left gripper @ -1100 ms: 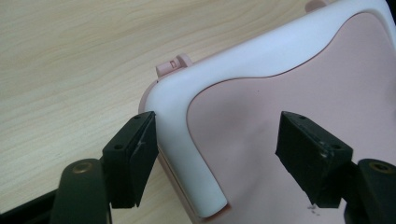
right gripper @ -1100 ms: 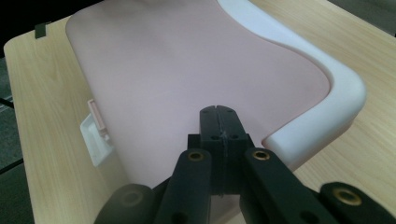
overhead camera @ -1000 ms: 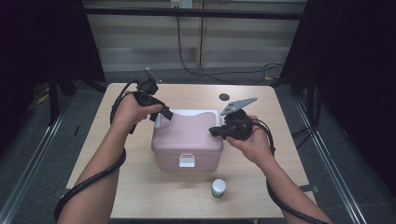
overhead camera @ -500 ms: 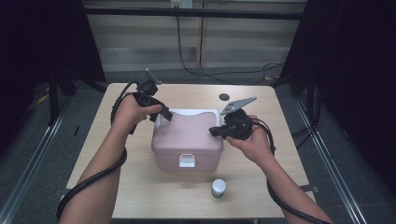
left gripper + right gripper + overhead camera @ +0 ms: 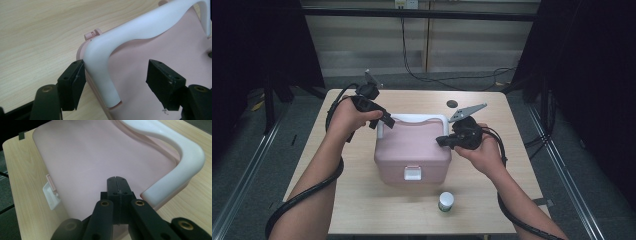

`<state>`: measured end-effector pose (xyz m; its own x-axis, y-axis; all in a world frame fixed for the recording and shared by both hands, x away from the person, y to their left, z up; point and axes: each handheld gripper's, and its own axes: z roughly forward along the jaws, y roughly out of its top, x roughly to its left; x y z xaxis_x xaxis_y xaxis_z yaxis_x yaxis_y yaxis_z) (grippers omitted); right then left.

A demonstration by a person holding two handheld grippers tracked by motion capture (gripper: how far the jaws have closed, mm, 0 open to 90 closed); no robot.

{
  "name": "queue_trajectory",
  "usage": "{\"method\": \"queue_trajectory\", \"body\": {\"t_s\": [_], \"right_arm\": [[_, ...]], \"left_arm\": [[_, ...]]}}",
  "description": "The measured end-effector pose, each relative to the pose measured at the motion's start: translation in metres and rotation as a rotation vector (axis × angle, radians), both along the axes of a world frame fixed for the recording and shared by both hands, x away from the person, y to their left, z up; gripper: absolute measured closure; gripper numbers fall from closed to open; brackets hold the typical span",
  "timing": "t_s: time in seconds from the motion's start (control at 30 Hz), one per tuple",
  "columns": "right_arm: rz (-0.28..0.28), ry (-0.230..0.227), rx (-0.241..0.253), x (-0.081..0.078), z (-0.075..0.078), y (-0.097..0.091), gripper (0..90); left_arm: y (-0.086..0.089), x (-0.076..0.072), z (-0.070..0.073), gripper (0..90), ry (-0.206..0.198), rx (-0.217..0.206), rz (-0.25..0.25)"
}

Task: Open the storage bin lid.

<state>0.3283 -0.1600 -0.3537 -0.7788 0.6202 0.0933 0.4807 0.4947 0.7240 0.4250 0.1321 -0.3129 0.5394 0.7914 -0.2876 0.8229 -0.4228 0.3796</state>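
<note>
A pale wooden desk (image 5: 362, 200) stands in a dark room with black curtains at both sides of the high view, and a pink box (image 5: 412, 150) with a white latch sits at its middle. The box's white handle (image 5: 140, 27) lies folded along the far edge of the lid, its long axis running left to right across the frame.

The left gripper (image 5: 113, 85) is the nearer one to that handle: in the left gripper view its jaws straddle the handle's corner leg, one pad touching the leg at lower left, the other standing apart over the lid at lower right. The jaws have just been closing a little, yet they do not clamp the handle.

The right gripper (image 5: 117, 192) is clenched with nothing between its jaws, its tip just over the lid near the handle's other corner; whether it presses the lid cannot be told.

A small white-capped jar (image 5: 445, 201) stands at lower centre. The handle's hinge is hidden.
</note>
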Motion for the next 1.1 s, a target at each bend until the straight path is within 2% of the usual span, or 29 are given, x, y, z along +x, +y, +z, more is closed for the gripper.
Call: {"method": "queue_trajectory", "body": {"t_s": [0.1,0.3,0.33,0.4,0.43,0.47,0.5,0.57,0.63,0.7,0.87,1.1], "right_arm": [[-0.005,0.002,-0.002,-0.001,0.0,0.0,90.0],[-0.012,0.006,-0.042,-0.001,0.003,0.005,90.0],[-0.013,0.008,-0.048,-0.001,0.004,0.005,90.0],[-0.017,0.006,-0.047,0.0,0.004,0.006,90.0],[-0.02,0.014,-0.047,0.0,0.004,0.006,90.0],[-0.022,0.02,-0.047,0.0,0.004,0.006,90.0],[-0.022,0.019,-0.045,0.0,0.004,0.006,90.0],[-0.021,0.019,-0.031,0.0,0.003,0.004,90.0],[-0.023,0.012,-0.028,-0.001,0.003,0.005,90.0],[-0.025,0.011,-0.033,-0.001,0.003,0.005,90.0],[-0.024,0.017,-0.035,0.0,0.003,0.005,90.0],[-0.022,0.013,-0.037,0.0,0.003,0.005,90.0]], "left_arm": [[0.0,-0.001,0.002,33.0,-0.004,-0.001,-0.006],[0.001,-0.005,0.006,33.6,-0.014,0.007,-0.01],[0.002,-0.005,0.009,33.6,-0.026,-0.004,-0.008],[0.004,-0.007,0.017,44.4,-0.016,-0.112,-0.022],[0.002,-0.01,0.022,43.9,-0.028,-0.119,-0.014],[-0.001,-0.012,0.026,43.6,-0.052,-0.067,-0.02],[-0.003,-0.014,0.029,41.9,-0.064,-0.033,-0.029],[-0.004,-0.015,0.03,39.9,-0.054,-0.013,-0.013],[-0.001,-0.013,0.027,38.6,-0.063,0.023,0.017],[0.002,-0.011,0.021,37.6,-0.05,0.031,0.037],[0.004,-0.006,0.008,35.9,-0.039,0.051,0.046],[-0.002,0.0,-0.002,35.4,-0.032,0.066,0.035]]}}
